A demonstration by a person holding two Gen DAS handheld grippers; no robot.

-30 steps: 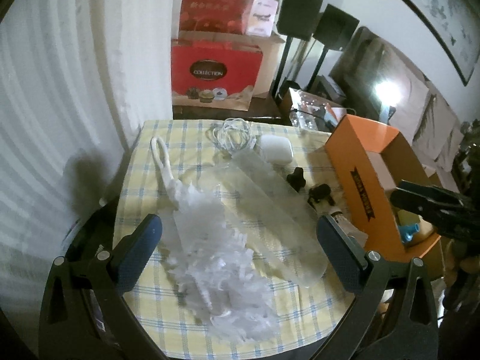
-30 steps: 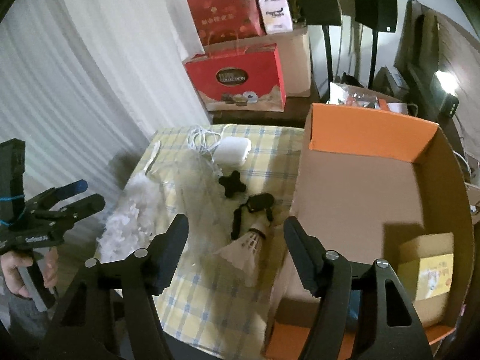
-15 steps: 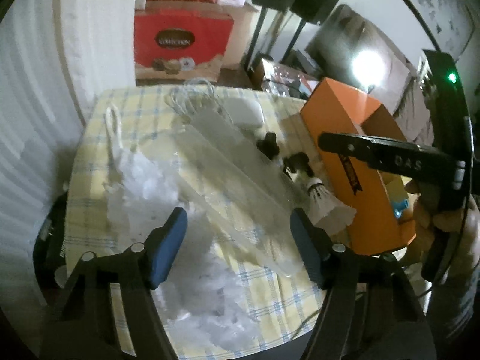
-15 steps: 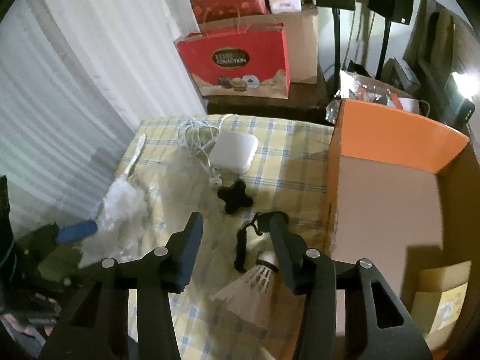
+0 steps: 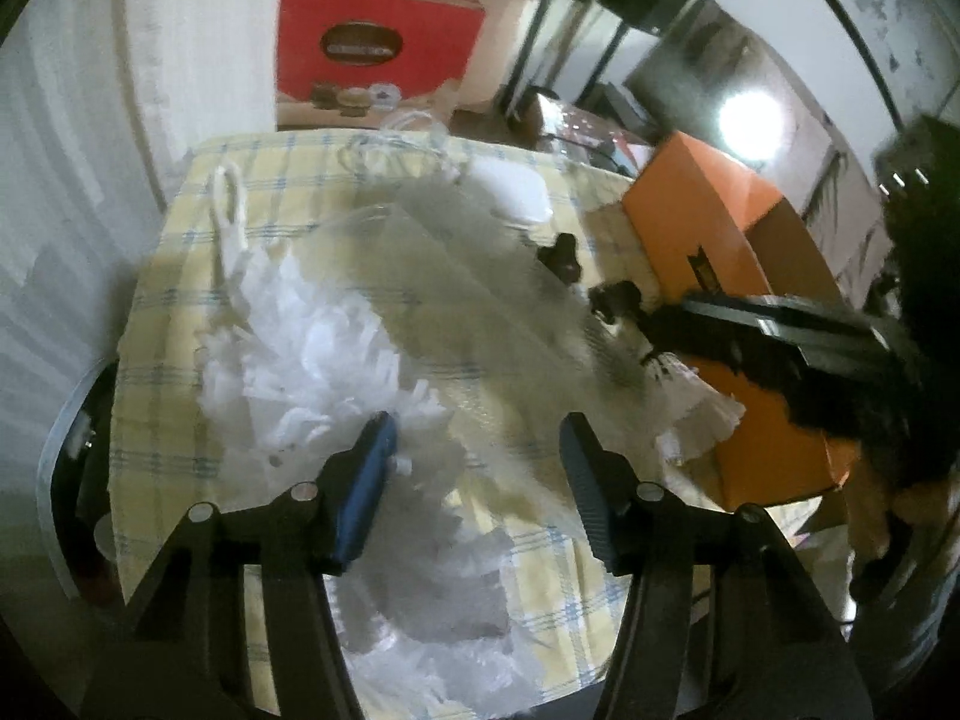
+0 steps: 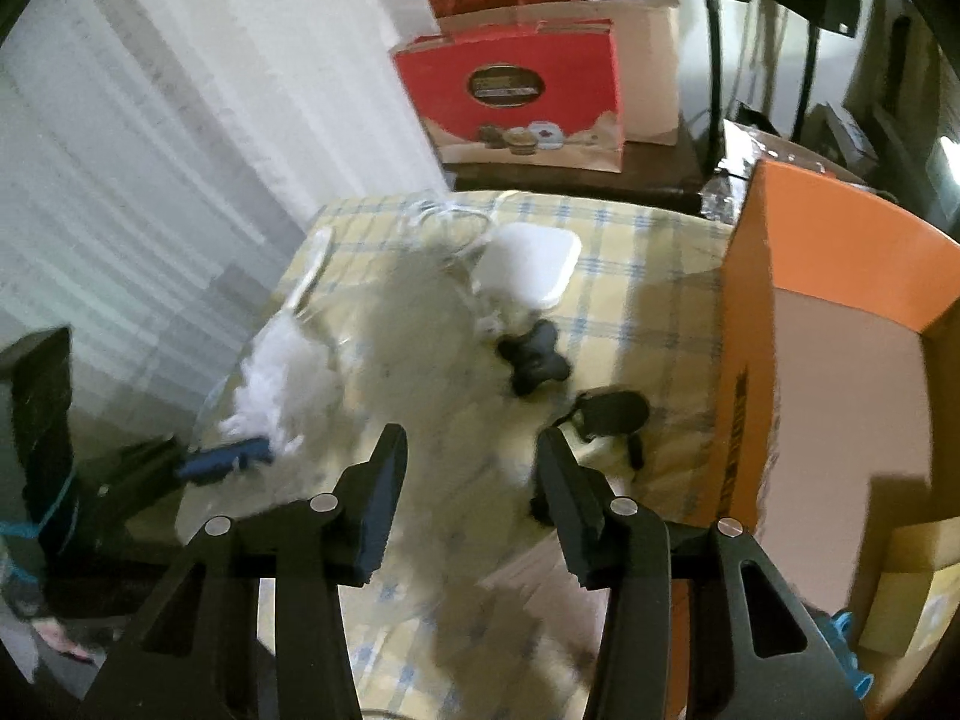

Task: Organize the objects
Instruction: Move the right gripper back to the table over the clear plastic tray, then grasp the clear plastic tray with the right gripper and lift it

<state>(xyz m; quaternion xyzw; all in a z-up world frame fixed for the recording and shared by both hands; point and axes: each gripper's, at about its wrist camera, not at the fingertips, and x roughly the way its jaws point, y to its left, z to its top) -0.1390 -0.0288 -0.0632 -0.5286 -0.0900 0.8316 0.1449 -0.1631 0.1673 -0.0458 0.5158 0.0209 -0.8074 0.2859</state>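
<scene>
On the yellow checked tablecloth (image 5: 180, 300) lie a white fluffy duster (image 5: 312, 354), a long clear plastic sleeve (image 5: 480, 294), a white flat case (image 6: 531, 261), a black star-shaped knob (image 6: 534, 357), a black fob (image 6: 612, 414) and a white shuttlecock (image 5: 702, 408). My left gripper (image 5: 477, 450) is open low over the duster and the sleeve's near end. My right gripper (image 6: 471, 468) is open over the sleeve, near the fob. An orange cardboard box (image 6: 840, 276) stands open at the right.
A red gift bag (image 6: 516, 96) and cardboard boxes stand behind the table. A white curtain (image 6: 150, 150) hangs at the left. White cable coils (image 5: 396, 144) lie at the table's far edge. The orange box holds a yellow carton (image 6: 924, 600).
Both grippers have come down and forward toward the table. The left one's jaws have narrowed and now sit over the duster. The right one has moved left from the box to the sleeve.
</scene>
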